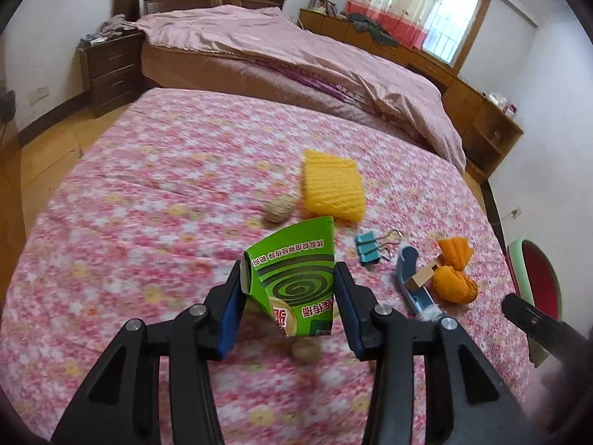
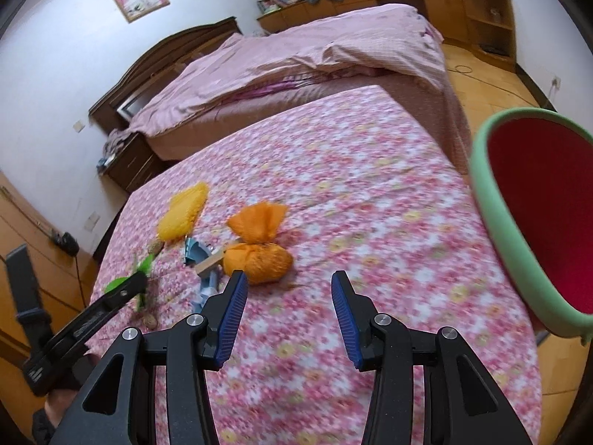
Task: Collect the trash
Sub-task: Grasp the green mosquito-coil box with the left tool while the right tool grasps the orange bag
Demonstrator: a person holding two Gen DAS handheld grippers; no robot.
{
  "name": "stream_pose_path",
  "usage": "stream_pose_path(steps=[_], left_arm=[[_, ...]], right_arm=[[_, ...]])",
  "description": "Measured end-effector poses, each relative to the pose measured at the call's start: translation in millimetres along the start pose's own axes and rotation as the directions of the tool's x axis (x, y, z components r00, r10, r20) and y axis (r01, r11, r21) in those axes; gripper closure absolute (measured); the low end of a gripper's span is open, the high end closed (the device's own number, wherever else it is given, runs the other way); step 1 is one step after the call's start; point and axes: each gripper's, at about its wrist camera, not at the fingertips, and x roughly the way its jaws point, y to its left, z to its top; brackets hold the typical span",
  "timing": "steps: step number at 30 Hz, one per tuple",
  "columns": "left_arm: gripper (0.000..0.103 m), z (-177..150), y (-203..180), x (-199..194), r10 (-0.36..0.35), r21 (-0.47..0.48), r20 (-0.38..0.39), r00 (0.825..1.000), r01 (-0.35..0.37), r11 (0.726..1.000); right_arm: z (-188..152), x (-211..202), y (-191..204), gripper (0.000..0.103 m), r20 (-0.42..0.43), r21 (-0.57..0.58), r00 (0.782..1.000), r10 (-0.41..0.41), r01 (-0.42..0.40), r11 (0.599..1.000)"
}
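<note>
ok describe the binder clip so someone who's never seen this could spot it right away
Start at the flowered pink sheet and find the cluster of clutter on it. The binder clip lies flat between the green box and the blue peeler, just below the yellow sponge. It is the only small teal thing with thin wire handles.

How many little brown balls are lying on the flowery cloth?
2 that I can see. One brown ball lies beside the yellow sponge, beyond the green box. The other sits just under that box, near the left gripper. The box might hide more.
</note>
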Motion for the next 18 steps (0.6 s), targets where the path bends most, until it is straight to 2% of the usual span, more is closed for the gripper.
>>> stream_pose_path(steps=[4, 7, 14, 18], left_arm=[[0.057, 0.2, 11.8, -5.2, 0.007, -0.026, 0.012, 1.000, -0.007, 1.000], [0.057, -0.9, 14.6, -7.1, 0.008, -0.029, 0.010, 1.000, -0.007, 1.000], [0.057, -4.0, 16.6, -9.8, -0.007, -0.035, 0.011, 1.000, 0.008, 0.999], [0.057, -4.6, 15.6, -9.3, -0.010, -0.035, 0.008, 1.000, 0.010, 0.999]], right_arm=[[2.7, 14.5, 10.5, 0.054, -0.017, -0.026, 1.000, 0.007, -0.007, 1.000], [3.4, 23.8, 17.2, 0.040, -0.021, -0.046, 1.000, 0.004, -0.005, 0.999], [4.0, 45.9, 22.6, 0.040, -0.042, -0.053, 0.999, -0.015, 0.013, 0.998], [2.5, 53.3, 28.1, 0.041, -0.026, -0.088, 0.999, -0.027, 0.024, 0.996]])
